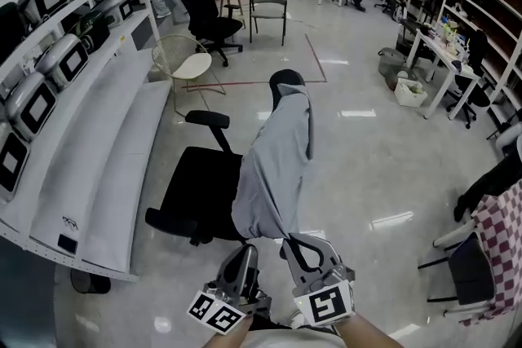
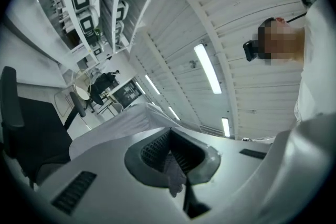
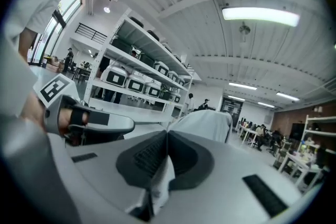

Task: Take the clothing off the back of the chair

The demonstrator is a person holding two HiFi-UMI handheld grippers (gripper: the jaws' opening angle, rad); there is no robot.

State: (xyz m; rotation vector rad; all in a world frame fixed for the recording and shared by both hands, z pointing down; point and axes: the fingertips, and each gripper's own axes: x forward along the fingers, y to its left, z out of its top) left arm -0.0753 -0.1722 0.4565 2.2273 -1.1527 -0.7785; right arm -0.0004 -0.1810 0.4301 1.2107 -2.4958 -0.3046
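A grey garment (image 1: 277,163) hangs over the back and headrest (image 1: 285,79) of a black office chair (image 1: 196,183) in the head view, and its lower end is drawn toward me. My left gripper (image 1: 243,258) and right gripper (image 1: 298,247) sit side by side at that lower hem, both shut on the cloth. In the left gripper view the jaws (image 2: 170,155) are closed with a fold of grey fabric (image 2: 176,178) pinched between them. The right gripper view shows the same: closed jaws (image 3: 167,152), cloth (image 3: 160,181) between them, the garment (image 3: 207,122) stretching ahead.
Long white shelving (image 1: 90,151) with boxed devices runs along the left. A wire chair (image 1: 189,65) and another black chair (image 1: 210,16) stand beyond. At the right are a chair with a checkered cloth (image 1: 502,244) and desks (image 1: 444,61). People are at the far back.
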